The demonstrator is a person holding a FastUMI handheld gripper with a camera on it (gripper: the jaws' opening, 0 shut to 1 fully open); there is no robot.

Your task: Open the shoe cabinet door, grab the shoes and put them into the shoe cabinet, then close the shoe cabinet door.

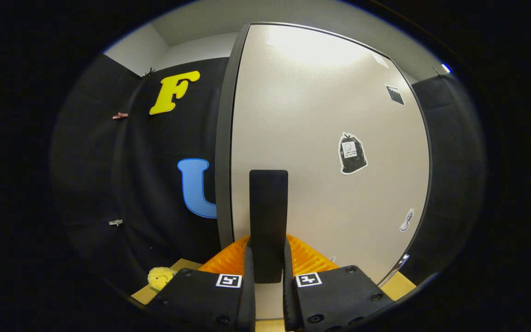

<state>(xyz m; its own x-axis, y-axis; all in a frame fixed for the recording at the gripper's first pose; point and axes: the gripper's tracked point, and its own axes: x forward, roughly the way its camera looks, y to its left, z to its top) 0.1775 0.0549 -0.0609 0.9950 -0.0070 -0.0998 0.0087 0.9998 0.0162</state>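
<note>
The shoe cabinet door (321, 138) is a pale, smooth panel with a dark rim, standing right in front of me. A flat black upright handle (268, 203) is fixed on it near its left edge. My gripper (268, 260) is up against the door, and the lower end of the handle sits between its two fingers. Both fingers (249, 276) press on the handle's sides, so the gripper is shut on it. The door's dark side edge (224, 138) shows just left of the handle.
Small stickers (352, 153) dot the door's right half. Black cloth wall (155, 184) hangs to the left of the door. A small yellow plush thing (160, 276) lies on a light wooden surface (180, 266) below, left of the fingers.
</note>
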